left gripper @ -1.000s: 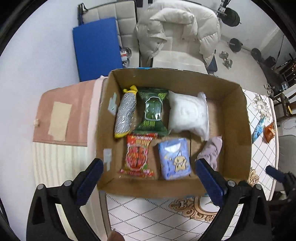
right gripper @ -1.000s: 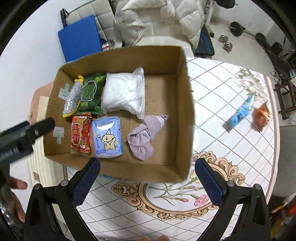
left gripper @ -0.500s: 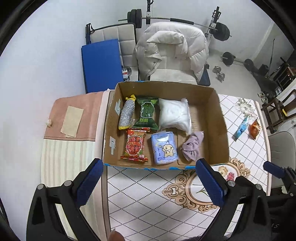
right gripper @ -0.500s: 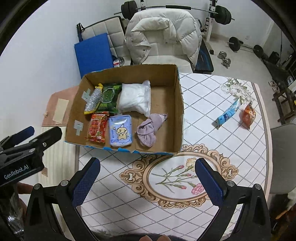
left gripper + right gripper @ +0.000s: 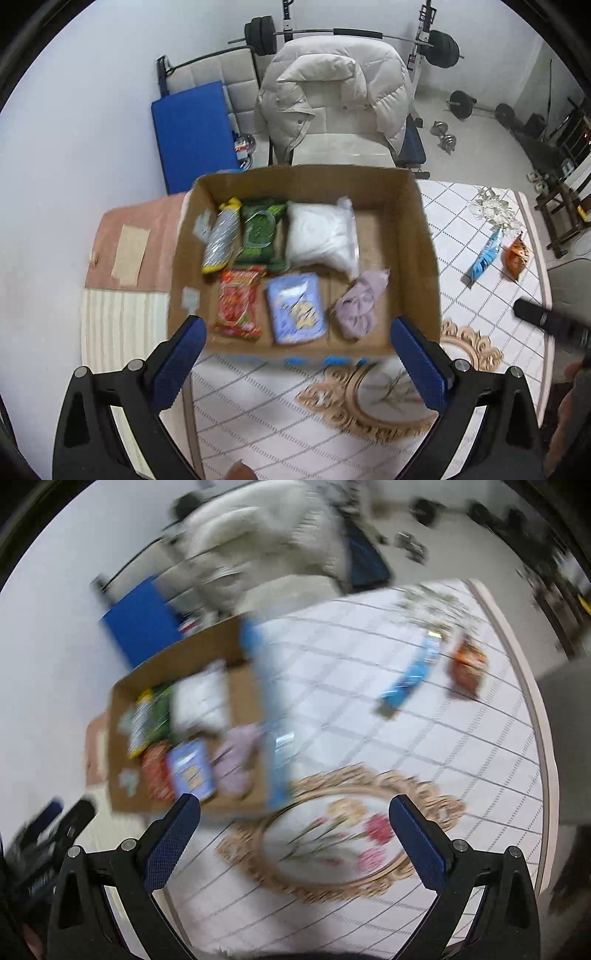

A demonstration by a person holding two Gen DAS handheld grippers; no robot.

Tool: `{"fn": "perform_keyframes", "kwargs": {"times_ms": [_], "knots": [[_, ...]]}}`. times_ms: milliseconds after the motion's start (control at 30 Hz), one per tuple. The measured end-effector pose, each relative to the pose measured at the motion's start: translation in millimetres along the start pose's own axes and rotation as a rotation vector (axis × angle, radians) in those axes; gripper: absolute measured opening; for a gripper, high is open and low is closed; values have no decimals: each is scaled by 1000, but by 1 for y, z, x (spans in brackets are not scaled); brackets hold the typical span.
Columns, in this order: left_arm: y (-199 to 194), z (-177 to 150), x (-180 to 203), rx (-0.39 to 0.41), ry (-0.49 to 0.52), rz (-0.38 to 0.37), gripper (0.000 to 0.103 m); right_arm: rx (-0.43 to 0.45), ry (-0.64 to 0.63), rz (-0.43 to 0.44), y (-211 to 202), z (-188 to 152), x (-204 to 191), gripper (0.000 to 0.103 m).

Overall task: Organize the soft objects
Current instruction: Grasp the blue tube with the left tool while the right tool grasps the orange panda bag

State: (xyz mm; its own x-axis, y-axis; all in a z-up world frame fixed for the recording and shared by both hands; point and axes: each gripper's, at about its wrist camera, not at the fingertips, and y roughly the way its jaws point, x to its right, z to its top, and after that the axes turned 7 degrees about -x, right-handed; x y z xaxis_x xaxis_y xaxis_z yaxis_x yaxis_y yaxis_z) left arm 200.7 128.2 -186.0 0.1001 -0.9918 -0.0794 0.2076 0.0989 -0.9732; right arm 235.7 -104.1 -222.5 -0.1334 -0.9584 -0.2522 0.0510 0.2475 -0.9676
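Note:
A cardboard box (image 5: 413,206) stands on the table's left part. In it lie a silver pack (image 5: 221,242), a green pack (image 5: 263,236), a white bag (image 5: 322,236), a red snack pack (image 5: 238,306), a blue tissue pack (image 5: 297,308) and a lilac cloth (image 5: 360,304). A blue packet (image 5: 485,254) and an orange packet (image 5: 516,254) lie on the table at the right. My left gripper (image 5: 297,363) is open and empty above the box's near wall. My right gripper (image 5: 295,840) is open and empty over the table's flower medallion; its view is blurred, with the box (image 5: 243,701) at left.
The table (image 5: 480,317) has a white checked cloth with a gold medallion. Behind it stands a chair with a cream puffer coat (image 5: 336,96), a blue mat (image 5: 192,129) and weights. A pink mat (image 5: 125,240) lies left of the box. The right gripper (image 5: 550,325) shows at right.
Both grippers first rose away from the box, still open. Now the left one has come closer to the box again and the right one swings right, toward the two packets.

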Motion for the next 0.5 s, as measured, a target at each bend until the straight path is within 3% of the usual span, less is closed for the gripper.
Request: {"fn": "perform_keyframes", "kwargs": {"times_ms": [167, 300, 500], "knots": [[35, 43, 81, -27, 86, -14, 102, -35, 183, -73, 26, 66, 105, 103], [71, 77, 168, -81, 269, -24, 102, -66, 254, -126, 43, 104, 171, 103], [151, 109, 286, -272, 521, -80, 102, -121, 296, -109, 64, 139, 233, 103]]}}
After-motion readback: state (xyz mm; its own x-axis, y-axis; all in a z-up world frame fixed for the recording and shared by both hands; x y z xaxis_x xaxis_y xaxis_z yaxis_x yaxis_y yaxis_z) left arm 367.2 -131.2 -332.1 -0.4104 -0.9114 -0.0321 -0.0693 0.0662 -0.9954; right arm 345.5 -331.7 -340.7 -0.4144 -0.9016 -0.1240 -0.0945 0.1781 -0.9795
